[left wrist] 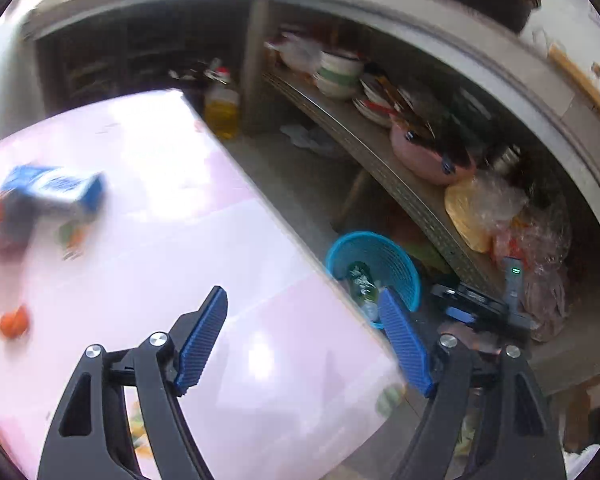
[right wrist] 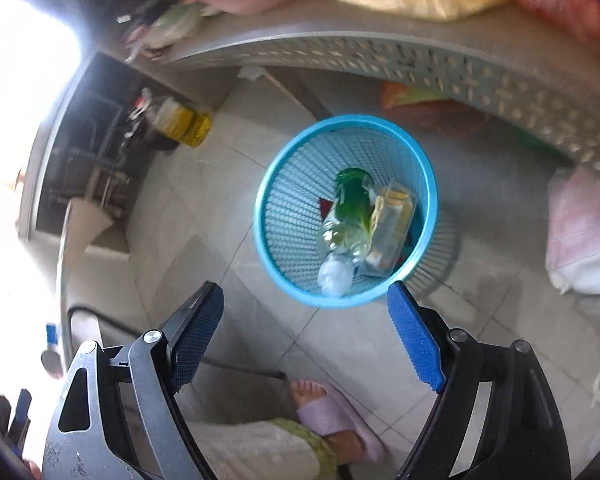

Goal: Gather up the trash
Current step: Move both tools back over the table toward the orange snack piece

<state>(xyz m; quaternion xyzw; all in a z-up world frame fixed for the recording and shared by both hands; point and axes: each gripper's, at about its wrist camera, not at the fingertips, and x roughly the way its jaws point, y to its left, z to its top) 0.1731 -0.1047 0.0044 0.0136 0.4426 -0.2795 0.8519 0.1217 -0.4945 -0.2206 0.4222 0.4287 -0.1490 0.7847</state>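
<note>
both claws are spread wide with nothing in them. the right claw (right wrist: 306,330) hangs over the floor just short of the blue basket (right wrist: 430,184), where a green-labelled bottle (right wrist: 346,216) and a yellowish carton (right wrist: 390,226) lie. the left claw (left wrist: 304,340) hovers over the pink table (left wrist: 204,216); farther back on it sit a small orange piece (left wrist: 14,322) and a blurred blue box (left wrist: 56,190).

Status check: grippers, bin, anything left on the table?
Left gripper open, empty, over table edge. Right gripper open, empty, above blue bin. Bin holds plastic bottle and carton. Blue carton on table; path clear.
</note>
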